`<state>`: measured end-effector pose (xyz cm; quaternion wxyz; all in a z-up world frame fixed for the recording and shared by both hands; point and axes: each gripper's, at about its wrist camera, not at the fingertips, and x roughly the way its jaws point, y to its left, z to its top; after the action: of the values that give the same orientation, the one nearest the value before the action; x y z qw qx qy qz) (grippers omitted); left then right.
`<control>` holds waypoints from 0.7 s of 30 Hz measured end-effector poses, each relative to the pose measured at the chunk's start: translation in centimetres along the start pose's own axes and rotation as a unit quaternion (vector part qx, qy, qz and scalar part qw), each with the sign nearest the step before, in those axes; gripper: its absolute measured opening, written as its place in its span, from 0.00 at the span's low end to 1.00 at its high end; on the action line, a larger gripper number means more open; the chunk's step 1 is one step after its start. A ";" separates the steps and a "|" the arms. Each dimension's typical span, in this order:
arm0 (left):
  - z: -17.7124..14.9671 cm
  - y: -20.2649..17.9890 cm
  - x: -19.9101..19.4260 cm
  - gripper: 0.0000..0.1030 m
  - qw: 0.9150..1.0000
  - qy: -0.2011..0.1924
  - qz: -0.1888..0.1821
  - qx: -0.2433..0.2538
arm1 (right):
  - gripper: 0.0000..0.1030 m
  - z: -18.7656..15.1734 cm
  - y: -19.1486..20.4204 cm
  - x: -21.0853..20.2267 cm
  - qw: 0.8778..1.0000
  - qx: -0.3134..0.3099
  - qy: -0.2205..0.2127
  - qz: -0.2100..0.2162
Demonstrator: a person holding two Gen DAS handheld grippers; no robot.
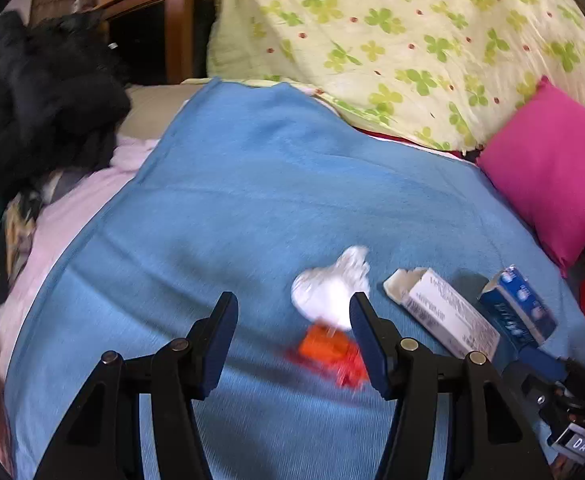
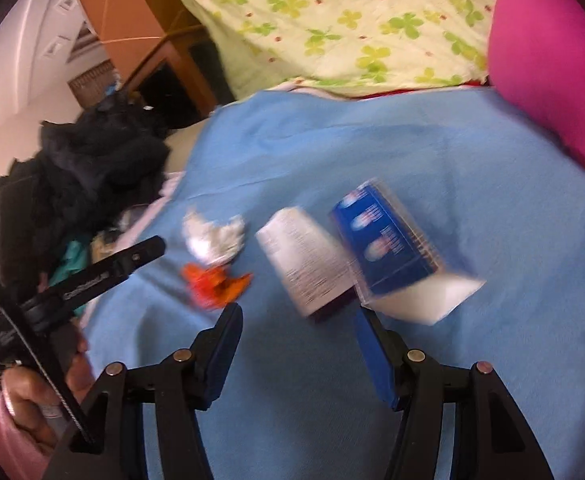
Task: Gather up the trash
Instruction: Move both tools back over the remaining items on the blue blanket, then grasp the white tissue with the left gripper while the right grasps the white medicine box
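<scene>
Blue blanket (image 1: 252,200) | left gripper (image 1: 292,332) jaws wide, empty | right gripper (image 2: 296,340) jaws wide, empty | on blanket: crumpled white paper (image 1: 328,284), orange wrapper (image 1: 328,352) touching it, white box (image 1: 444,312), blue box (image 1: 520,304) w/ open ends

Spread across the bed: a blanket (image 1: 252,200), with a crumpled wrapper (image 1: 332,288) just behind a torn packet (image 1: 328,354). To their right — two cartons (image 1: 444,312) (image 1: 518,306) side by side, nearly touching. Behind all — a quilt (image 1: 392,40); far right, a cushion (image 1: 552,168); left, heaped clothes (image 1: 32,100).
</scene>
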<state>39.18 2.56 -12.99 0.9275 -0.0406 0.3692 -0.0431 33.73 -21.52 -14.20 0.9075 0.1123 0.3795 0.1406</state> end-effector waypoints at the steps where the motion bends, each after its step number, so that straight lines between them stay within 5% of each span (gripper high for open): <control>1: 0.3 -0.4 0.5 0.57 1.000 -0.001 -0.001 0.008 | 0.62 0.2 -0.3 0.2 1.000 -0.005 -0.003 -0.005; 17: 1.2 -2.2 5.4 0.57 0.998 0.034 -0.030 0.045 | 0.70 2.0 1.7 6.3 0.993 -0.108 0.055 -0.013; 21: 1.2 -2.0 5.9 0.56 0.997 0.040 -0.047 0.037 | 0.55 1.7 1.9 6.3 0.992 -0.115 0.048 -0.020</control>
<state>44.15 -0.05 -15.89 0.9099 -0.0217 0.4016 -0.1020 38.89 -17.79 -16.55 0.8975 -0.0076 0.4064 0.1709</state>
